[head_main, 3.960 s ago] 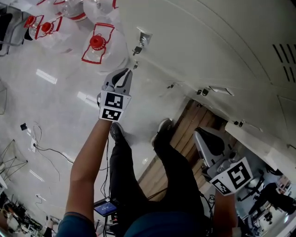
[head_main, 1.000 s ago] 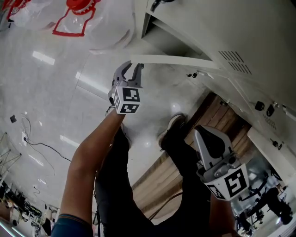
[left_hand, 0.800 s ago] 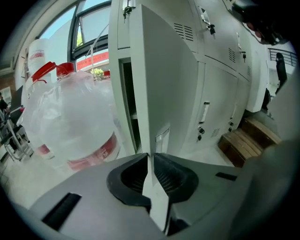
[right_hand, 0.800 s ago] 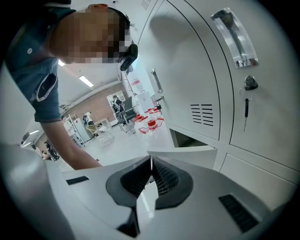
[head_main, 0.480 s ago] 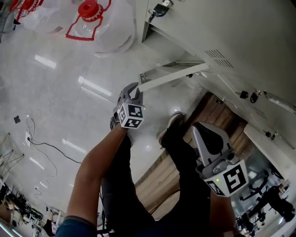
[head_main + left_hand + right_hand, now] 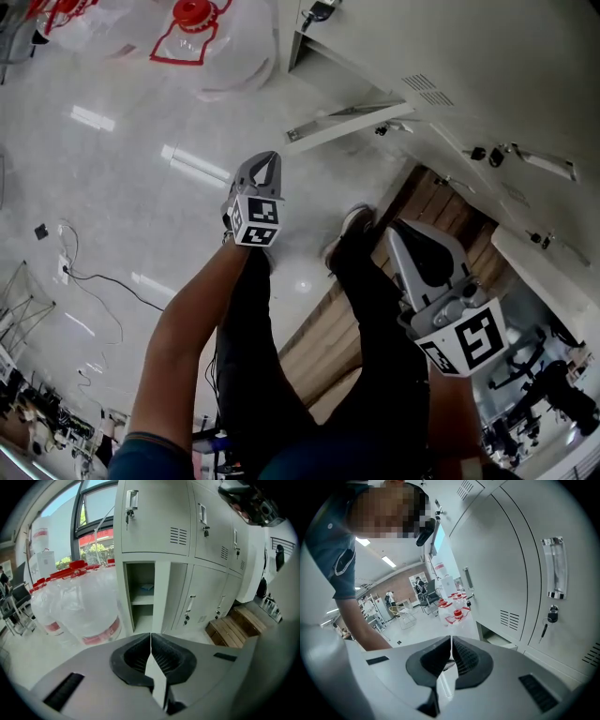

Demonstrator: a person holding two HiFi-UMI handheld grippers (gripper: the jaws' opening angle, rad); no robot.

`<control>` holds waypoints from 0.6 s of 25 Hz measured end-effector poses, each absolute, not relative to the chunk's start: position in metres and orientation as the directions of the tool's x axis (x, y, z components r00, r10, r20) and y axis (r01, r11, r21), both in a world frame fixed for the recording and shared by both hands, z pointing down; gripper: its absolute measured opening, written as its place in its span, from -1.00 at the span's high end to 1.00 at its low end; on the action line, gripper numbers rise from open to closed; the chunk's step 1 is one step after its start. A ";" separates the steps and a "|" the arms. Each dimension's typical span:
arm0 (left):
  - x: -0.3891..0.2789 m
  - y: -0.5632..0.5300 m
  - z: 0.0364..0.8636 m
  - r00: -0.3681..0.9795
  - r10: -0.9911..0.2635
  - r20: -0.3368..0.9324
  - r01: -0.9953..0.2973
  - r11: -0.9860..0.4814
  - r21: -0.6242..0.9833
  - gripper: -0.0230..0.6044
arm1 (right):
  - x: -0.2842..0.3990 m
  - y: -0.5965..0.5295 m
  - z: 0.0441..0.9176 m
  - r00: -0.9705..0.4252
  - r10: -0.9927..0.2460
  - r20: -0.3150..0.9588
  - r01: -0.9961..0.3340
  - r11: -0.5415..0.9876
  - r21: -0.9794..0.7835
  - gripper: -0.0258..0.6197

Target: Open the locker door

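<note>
Pale glossy floor [image 6: 112, 141] fills the left of the head view, with a thin cable [image 6: 94, 281] trailing across it and big clear water bottles [image 6: 202, 42] with red caps standing at the top, next to the lockers. Just right of them, the left tool [image 6: 269, 161] hangs over the floor at the end of a bare forearm. Its jaws have just been closing and now meet pad to pad, and its own view shows nothing between them. It is apart from the locker door [image 6: 347, 120], which lies above and to its right and is swung well out from the cabinet face. The left gripper view looks straight into the bared compartment [image 6: 140, 597], where a shelf shows inside. Lower and further right, past the person's dark trouser legs and shoes, the right tool [image 6: 403, 242] is held near the body. Its jaws are also together on nothing, and it points toward the shut lockers [image 6: 506, 66] and a low wooden platform [image 6: 441, 220] at their foot. Judged from this, the task looks as good as finished: the door stands open and neither tool holds it. At most, the door could be pushed wider.
</note>
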State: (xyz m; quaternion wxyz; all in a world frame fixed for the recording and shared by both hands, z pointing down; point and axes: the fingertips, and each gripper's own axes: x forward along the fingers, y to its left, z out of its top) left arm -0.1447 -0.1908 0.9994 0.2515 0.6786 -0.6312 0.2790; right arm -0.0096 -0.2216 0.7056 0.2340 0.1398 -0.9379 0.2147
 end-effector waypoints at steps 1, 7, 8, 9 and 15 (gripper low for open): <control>-0.148 -0.188 0.991 0.044 -0.718 0.694 -0.997 -0.074 -0.012 0.86 | -0.011 -0.218 0.699 -0.852 -0.162 0.498 -0.362 0.869 -0.337 0.81; -0.164 -0.170 0.939 0.029 -0.729 0.684 -0.999 -0.053 -0.013 0.87 | -0.024 -0.205 0.657 -0.859 -0.160 0.487 -0.347 0.881 -0.323 0.81; -0.165 -0.167 0.929 0.028 -0.732 0.681 -0.999 -0.050 -0.012 0.87 | -0.025 -0.204 0.650 -0.860 -0.159 0.485 -0.344 0.883 -0.319 0.81; -0.166 -0.165 0.919 0.028 -0.735 0.677 -0.999 -0.048 -0.011 0.87 | -0.026 -0.202 0.643 -0.861 -0.160 0.482 -0.341 0.885 -0.316 0.81; -0.174 -0.154 0.854 0.025 -0.760 0.649 -1.000 -0.027 0.006 0.87 | -0.034 -0.195 0.599 -0.868 -0.166 0.468 -0.331 0.896 -0.297 0.81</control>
